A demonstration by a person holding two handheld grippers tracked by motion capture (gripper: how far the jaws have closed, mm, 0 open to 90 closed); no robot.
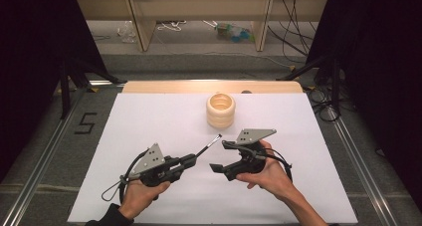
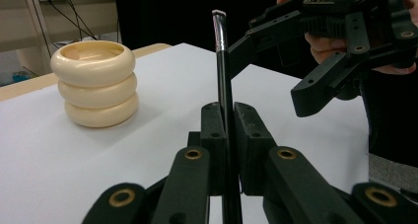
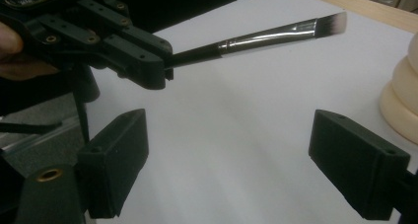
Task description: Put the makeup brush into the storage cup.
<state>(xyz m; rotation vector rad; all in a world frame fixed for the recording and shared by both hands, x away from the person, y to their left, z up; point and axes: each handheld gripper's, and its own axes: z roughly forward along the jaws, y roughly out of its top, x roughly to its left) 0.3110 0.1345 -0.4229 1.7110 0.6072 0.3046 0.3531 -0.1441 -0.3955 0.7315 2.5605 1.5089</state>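
One white worktop [image 1: 149, 196] carries the whole scene, and near the middle of its far edge stands one cream holder [image 1: 220, 109], three stacked rings with an open mouth. Nearer the front edge come two grippers. The left gripper [image 1: 191, 160] has its jaws pressed together on the handle of a single thin black brush [image 1: 209, 146], pinching it low down, so the silver ferrule and angled bristles stick out above the worktop, pointing toward the holder but well short of it. The right gripper [image 3: 229, 160], just beside the brush tip, has its jaws spread wide with nothing between them. This looks like a handover or a drop into the holder. To do it well, I'd say, keep the left pinch firm, bring the spread jaws around the bare handle between ferrule and left jaws, and close squarely before the left lets go, clear of the bristles.
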